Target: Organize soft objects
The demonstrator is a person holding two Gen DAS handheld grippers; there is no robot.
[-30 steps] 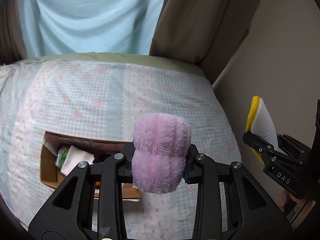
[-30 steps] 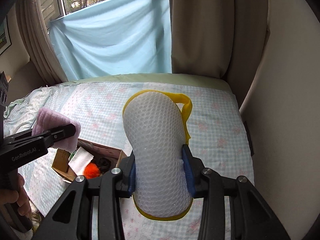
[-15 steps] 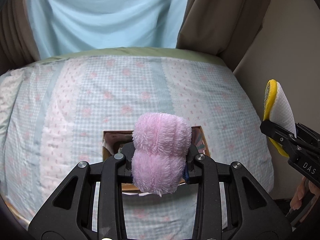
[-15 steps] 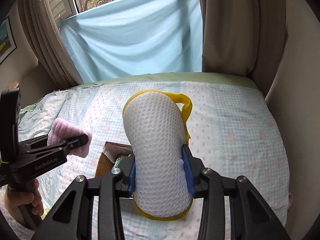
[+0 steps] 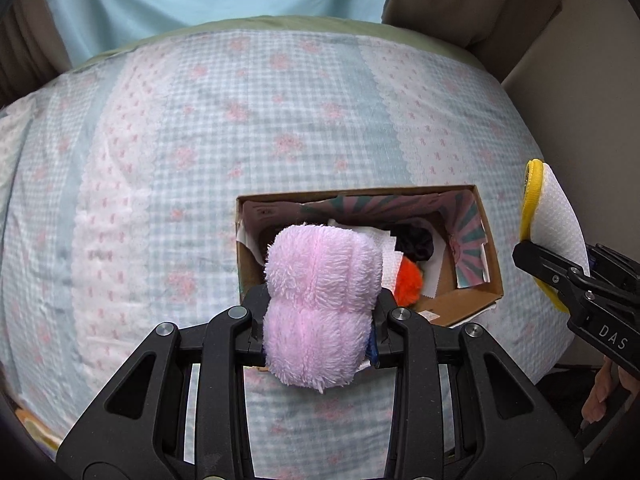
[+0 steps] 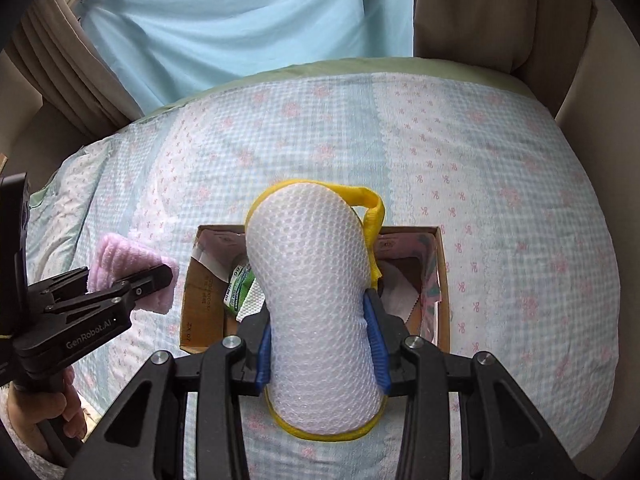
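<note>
My left gripper (image 5: 318, 330) is shut on a fluffy pink cloth (image 5: 320, 300), pinched at its waist, and hangs over the left end of an open cardboard box (image 5: 490, 240) on the bed. Inside the box lie an orange pompom (image 5: 408, 280), a black soft item (image 5: 416, 242) and white cloths. My right gripper (image 6: 322, 346) is shut on a white mesh sponge (image 6: 316, 292) with a yellow rim and loop, above the same box (image 6: 442, 280). Each gripper shows in the other's view: the right gripper (image 5: 560, 264) at the right edge, the left gripper (image 6: 136, 280) with the pink cloth (image 6: 120, 258) at the left.
The box sits on a bed (image 5: 200, 140) with a pale blue and pink checked cover. A green packet (image 6: 240, 288) lies in the box. A light blue sheet (image 6: 240, 20) and brown curtains (image 6: 480, 12) hang behind. A wall (image 5: 592, 60) runs along the bed's right side. A hand (image 6: 44, 412) grips the left handle.
Both grippers have come down and forward over the bed with their loads. The box, earlier low and left of the jaws, now lies right under both held items.
</note>
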